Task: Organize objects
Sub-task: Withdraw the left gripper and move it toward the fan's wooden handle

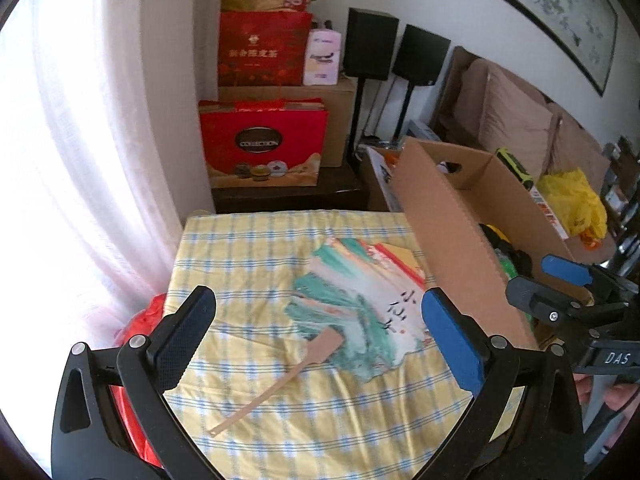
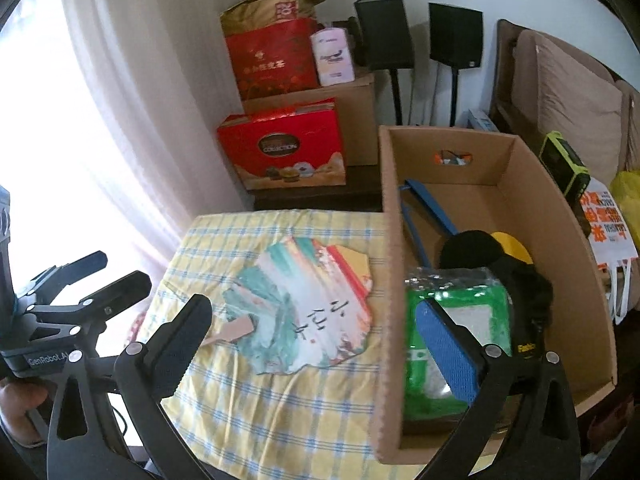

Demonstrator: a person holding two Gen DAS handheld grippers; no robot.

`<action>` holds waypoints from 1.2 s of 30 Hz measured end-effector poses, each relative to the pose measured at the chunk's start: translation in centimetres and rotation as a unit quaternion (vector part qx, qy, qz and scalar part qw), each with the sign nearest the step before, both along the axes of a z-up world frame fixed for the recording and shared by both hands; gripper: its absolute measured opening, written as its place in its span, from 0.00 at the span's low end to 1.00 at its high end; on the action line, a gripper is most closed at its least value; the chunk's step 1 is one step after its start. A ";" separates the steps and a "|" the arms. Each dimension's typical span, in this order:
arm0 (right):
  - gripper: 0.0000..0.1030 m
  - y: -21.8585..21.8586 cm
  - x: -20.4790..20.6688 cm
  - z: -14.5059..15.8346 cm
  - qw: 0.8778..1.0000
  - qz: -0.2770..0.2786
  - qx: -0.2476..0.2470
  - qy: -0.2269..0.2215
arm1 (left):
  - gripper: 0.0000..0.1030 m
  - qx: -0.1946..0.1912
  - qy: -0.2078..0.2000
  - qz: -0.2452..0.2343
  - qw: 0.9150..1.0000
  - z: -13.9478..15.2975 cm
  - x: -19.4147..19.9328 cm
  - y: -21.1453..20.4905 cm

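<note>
Left tool [image 1: 320, 320]: jaws spread wide, nothing between the pads; one pad black and ribbed, the other blue and stippled. Right tool [image 2: 316, 340]: jaws likewise wide apart, empty.

Surface [image 1: 248, 248]: draped in soft yellow cloth with a blue-white check, slightly rumpled.

Paper fan [image 1: 360, 300]: flat, scalloped edge, brushed teal, white and orange bands, black calligraphy, thin pale wooden handle [image 1: 276, 384]. It lies flat on the cloth. In the left wrist view the fan body sits at about 1 o'clock from the left tool's midpoint, with the handle running down toward 7 o'clock between the two fingers, not touched. In the right wrist view it lies at 12 o'clock, its handle end hidden behind the black finger.

Cardboard box [image 2: 560, 248]: corrugated, open top, oval hand-hole, just beside the fan at 3 o'clock. Inside: green plastic-wrapped packet [image 2: 460, 320], black fabric item [image 2: 520, 280], blue strip [image 2: 424, 204].
</note>
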State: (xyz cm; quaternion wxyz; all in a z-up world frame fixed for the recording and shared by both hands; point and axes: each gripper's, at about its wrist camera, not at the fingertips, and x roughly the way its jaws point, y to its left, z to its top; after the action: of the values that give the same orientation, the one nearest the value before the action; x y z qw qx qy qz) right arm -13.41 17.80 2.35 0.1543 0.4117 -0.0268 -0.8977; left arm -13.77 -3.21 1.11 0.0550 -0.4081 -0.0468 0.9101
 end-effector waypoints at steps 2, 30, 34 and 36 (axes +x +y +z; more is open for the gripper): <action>1.00 -0.8 0.0 -0.2 1.000 0.005 0.001 -0.001 | 1.00 0.001 -0.002 0.002 1.000 -0.3 0.2 -1.0; 0.99 -6.0 0.3 -8.8 0.993 0.050 -0.046 -0.092 | 0.85 -0.040 -0.093 -0.071 0.992 -13.3 4.4 -5.8; 0.99 -5.8 0.5 -9.3 0.992 0.051 -0.056 -0.100 | 0.75 -0.055 -0.101 -0.088 0.989 -14.2 4.4 -5.0; 0.99 -5.7 0.6 -9.6 0.991 0.051 -0.064 -0.106 | 0.69 -0.065 -0.107 -0.093 0.988 -14.7 4.4 -4.7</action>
State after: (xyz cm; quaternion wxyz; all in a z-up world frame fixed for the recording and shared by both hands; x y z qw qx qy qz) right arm -12.82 12.07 -7.22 0.2225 0.4945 -0.0792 -0.8365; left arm -9.41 -7.93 -13.54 0.1078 -0.5083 0.0450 0.8532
